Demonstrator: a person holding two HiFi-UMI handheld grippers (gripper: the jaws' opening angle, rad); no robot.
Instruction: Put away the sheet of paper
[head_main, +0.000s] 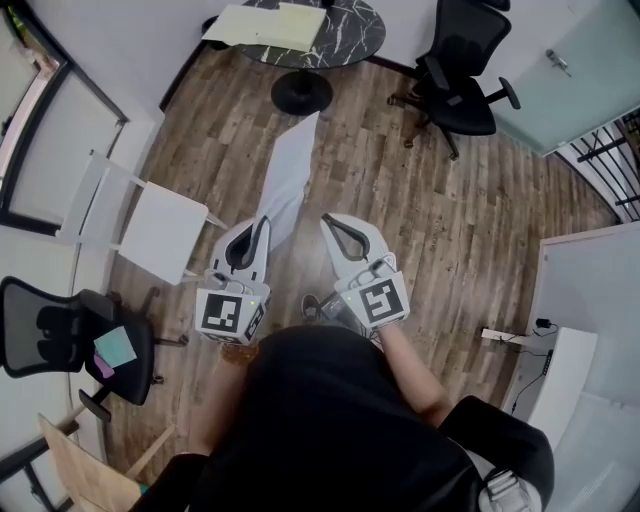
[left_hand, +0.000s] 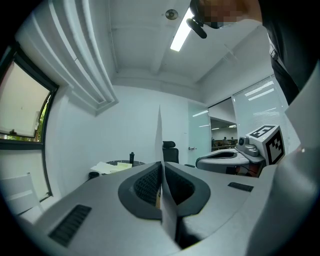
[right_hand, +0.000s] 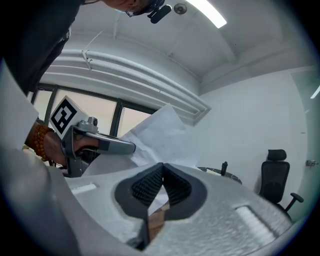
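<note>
The white sheet of paper (head_main: 288, 175) sticks out forward from my left gripper (head_main: 262, 222), which is shut on its near edge; it hangs in the air over the wood floor. In the left gripper view the sheet (left_hand: 160, 135) shows edge-on as a thin upright line pinched between the jaws of the left gripper (left_hand: 161, 164). My right gripper (head_main: 328, 220) is level with the left one, just to its right, and apart from the paper. In the right gripper view the right gripper (right_hand: 161, 165) is shut, tips together and holding nothing, with the sheet (right_hand: 162, 132) behind it.
A round dark marble table (head_main: 345, 45) with papers (head_main: 265, 25) stands ahead, a black office chair (head_main: 460, 75) to its right. A white chair (head_main: 150, 225) and a black chair (head_main: 70, 340) stand at the left. A white desk (head_main: 590, 300) is at the right.
</note>
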